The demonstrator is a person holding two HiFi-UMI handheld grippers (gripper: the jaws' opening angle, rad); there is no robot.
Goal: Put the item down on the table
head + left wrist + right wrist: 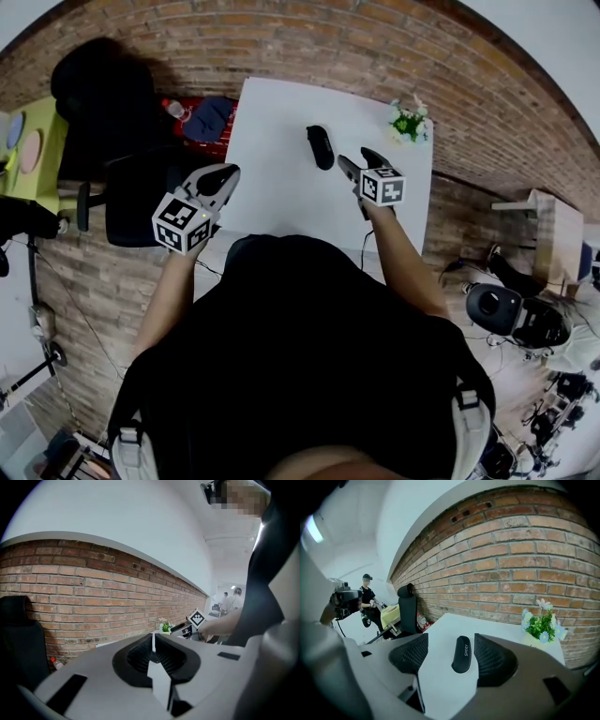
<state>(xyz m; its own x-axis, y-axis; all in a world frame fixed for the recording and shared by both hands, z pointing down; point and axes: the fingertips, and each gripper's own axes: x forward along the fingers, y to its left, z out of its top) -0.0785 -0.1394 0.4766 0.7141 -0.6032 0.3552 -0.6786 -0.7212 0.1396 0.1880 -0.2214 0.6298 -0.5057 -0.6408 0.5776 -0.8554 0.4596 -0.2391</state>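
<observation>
A black oblong case (320, 146) lies flat on the white table (272, 187), near its far middle. My right gripper (361, 161) hovers just right of the case and nearer to me, jaws open. In the right gripper view the case (462, 654) shows in the gap between the two black pads (494, 658) of the right gripper (451, 641), resting on the table (440, 677) and touched by neither pad. My left gripper (223, 178) is held up at the table's left edge, shut and empty. In its own view the left gripper (153, 644) points at the brick wall.
A small pot of flowers (410, 122) stands at the table's far right corner, also in the right gripper view as the flower pot (541, 625). A black office chair (131, 187) and a red crate (192, 120) sit left of the table. A person (368, 603) stands far off.
</observation>
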